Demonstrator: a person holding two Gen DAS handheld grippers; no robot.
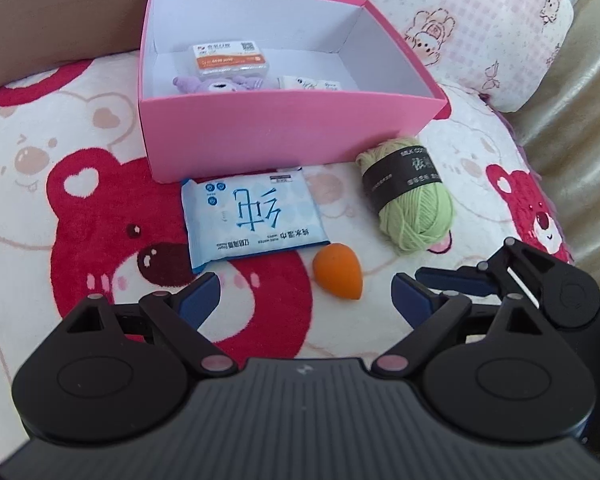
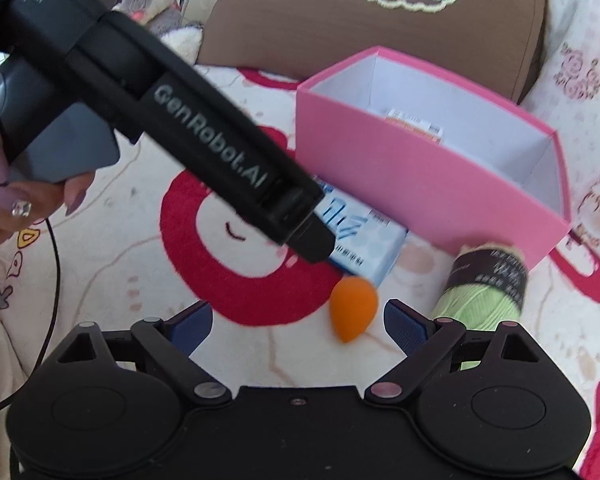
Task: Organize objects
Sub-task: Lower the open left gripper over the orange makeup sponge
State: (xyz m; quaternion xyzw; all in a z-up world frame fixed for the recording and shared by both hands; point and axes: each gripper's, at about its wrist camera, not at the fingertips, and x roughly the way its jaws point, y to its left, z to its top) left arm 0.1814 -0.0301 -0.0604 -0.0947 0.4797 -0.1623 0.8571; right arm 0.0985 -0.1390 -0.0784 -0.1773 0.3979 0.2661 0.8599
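An open pink box (image 1: 260, 132) stands on a bear-print blanket and holds an orange-labelled case (image 1: 230, 58), a purple plush toy (image 1: 220, 84) and a small white item (image 1: 300, 82). In front of it lie a blue wet-wipes pack (image 1: 252, 216), an orange egg-shaped sponge (image 1: 338, 270) and a green yarn ball (image 1: 412, 200). My left gripper (image 1: 304, 296) is open and empty, just short of the sponge. My right gripper (image 2: 298, 324) is open and empty, with the sponge (image 2: 352, 308) between its fingertips' line. The box (image 2: 420, 184), wipes (image 2: 364, 244) and yarn (image 2: 484, 292) lie beyond.
The right gripper's fingers (image 1: 460, 280) show at lower right of the left view. The left gripper's body (image 2: 172, 120) and the hand holding it (image 2: 20, 200) cross the right view. A brown cushion (image 2: 372, 20) and a pink patterned pillow (image 1: 460, 20) stand behind the box.
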